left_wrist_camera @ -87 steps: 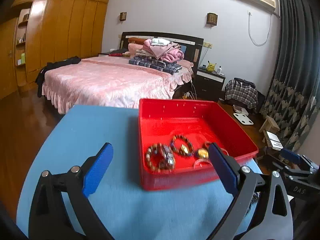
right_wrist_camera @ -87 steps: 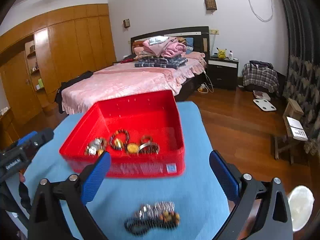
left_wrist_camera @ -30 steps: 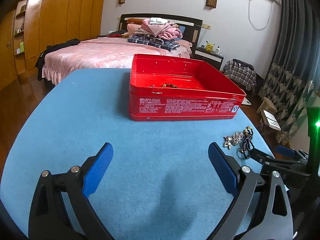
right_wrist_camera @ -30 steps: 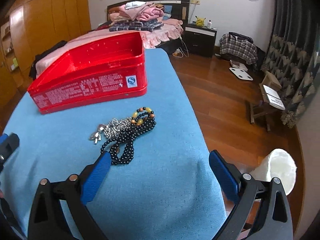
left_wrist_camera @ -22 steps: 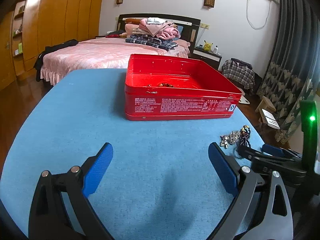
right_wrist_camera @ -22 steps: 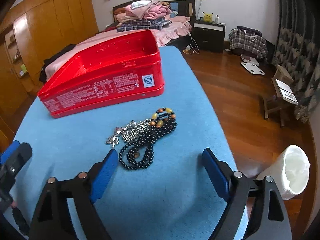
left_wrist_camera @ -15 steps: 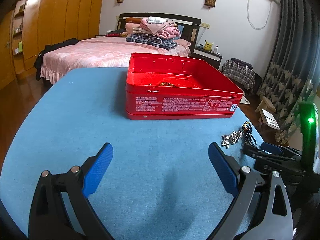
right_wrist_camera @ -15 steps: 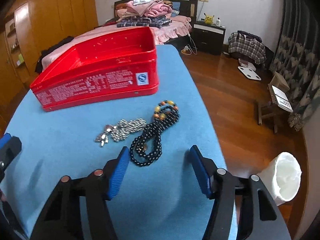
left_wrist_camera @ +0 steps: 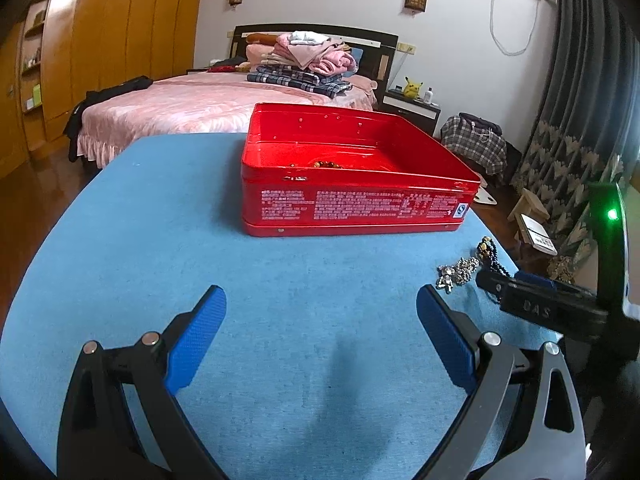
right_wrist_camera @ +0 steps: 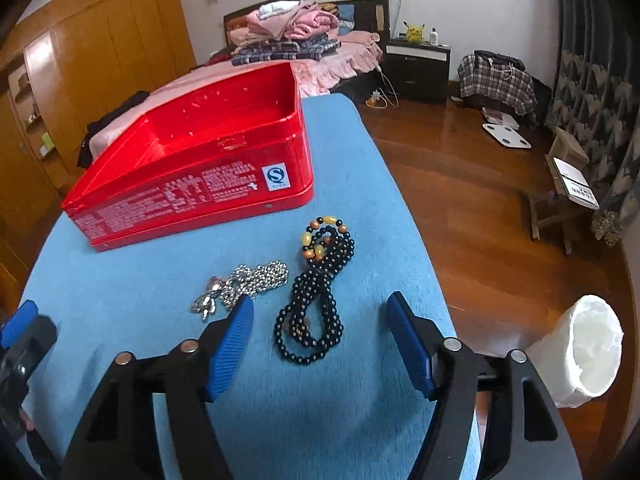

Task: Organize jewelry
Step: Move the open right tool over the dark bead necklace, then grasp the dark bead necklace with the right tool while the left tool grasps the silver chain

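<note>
A black bead necklace with amber and brown beads [right_wrist_camera: 314, 300] lies on the blue cloth-covered table [right_wrist_camera: 360, 420], between the parted fingers of the right gripper [right_wrist_camera: 320, 316]. A silver ball-chain necklace [right_wrist_camera: 244, 284] touches its left side, near the open red rectangular tin [right_wrist_camera: 192, 188]. The left gripper [left_wrist_camera: 320, 324] hangs wide apart, empty.

Both tools share a build. The left gripper [left_wrist_camera: 320, 320] has 2 black angular arms tipped with blue ribbed pads [left_wrist_camera: 196, 340], silver round pivot screws at the joints and triangular cut-outs. The right gripper [right_wrist_camera: 320, 332] has the same blue pads [right_wrist_camera: 408, 344]; from the left camera its black body shows raised "DAS" lettering and a green light.
</note>
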The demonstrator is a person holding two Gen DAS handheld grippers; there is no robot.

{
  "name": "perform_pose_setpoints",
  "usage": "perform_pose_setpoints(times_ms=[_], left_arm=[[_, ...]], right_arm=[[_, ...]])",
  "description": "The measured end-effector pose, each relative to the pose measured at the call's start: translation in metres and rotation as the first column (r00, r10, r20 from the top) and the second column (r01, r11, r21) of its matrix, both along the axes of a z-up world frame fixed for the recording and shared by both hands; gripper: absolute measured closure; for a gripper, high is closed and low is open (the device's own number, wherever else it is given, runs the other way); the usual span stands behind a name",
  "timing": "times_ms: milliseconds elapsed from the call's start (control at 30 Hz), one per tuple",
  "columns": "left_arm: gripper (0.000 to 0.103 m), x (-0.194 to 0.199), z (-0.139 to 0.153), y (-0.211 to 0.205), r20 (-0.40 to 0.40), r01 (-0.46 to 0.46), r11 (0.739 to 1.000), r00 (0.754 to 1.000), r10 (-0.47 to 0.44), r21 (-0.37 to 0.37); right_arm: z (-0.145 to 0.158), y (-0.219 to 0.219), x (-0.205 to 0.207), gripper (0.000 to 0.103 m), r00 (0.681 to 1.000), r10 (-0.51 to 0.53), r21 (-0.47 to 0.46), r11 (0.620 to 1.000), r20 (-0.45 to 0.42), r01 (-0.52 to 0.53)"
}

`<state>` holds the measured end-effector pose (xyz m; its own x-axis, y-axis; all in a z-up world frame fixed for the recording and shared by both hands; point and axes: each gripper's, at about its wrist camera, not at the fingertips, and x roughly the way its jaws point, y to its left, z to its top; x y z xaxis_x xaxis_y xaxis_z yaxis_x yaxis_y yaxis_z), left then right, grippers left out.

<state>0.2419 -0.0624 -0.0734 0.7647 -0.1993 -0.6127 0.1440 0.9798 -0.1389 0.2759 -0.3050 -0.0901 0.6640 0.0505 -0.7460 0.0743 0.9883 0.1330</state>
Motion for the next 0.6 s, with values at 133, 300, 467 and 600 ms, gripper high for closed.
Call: perform_pose_setpoints(times_ms=[133, 300, 467, 600], left_arm=[[0.01, 0.001, 0.0, -0.003, -0.002, 0.004, 1.0, 1.0, -0.004, -0.006], [0.01, 0.001, 0.001, -0.01, 0.001, 0.015, 1.0, 1.0, -0.015, 0.001], [0.01, 0.004, 0.0, -0.016, -0.007, 0.025, 1.0, 1.0, -0.025, 0.002], [0.01, 0.007, 0.001, -0.025, -0.007, 0.036, 0.999, 0.999, -0.036, 0.005]], right_arm=[[0.0, -0.005, 0.005, 0.055, 1.0, -0.003, -0.025, 1.0, -0.014, 0.003], [0.001, -0.014, 0.002, 0.074, 1.0, 0.014, 0.005, 1.0, -0.009, -0.014], [0.001, -0.016, 0.006, 0.066, 1.0, 0.023, 0.03, 0.999, 0.001, -0.023], [0.0, -0.019, 0.011, 0.064, 1.0, 0.021, 0.055, 0.998, 0.004, -0.022]])
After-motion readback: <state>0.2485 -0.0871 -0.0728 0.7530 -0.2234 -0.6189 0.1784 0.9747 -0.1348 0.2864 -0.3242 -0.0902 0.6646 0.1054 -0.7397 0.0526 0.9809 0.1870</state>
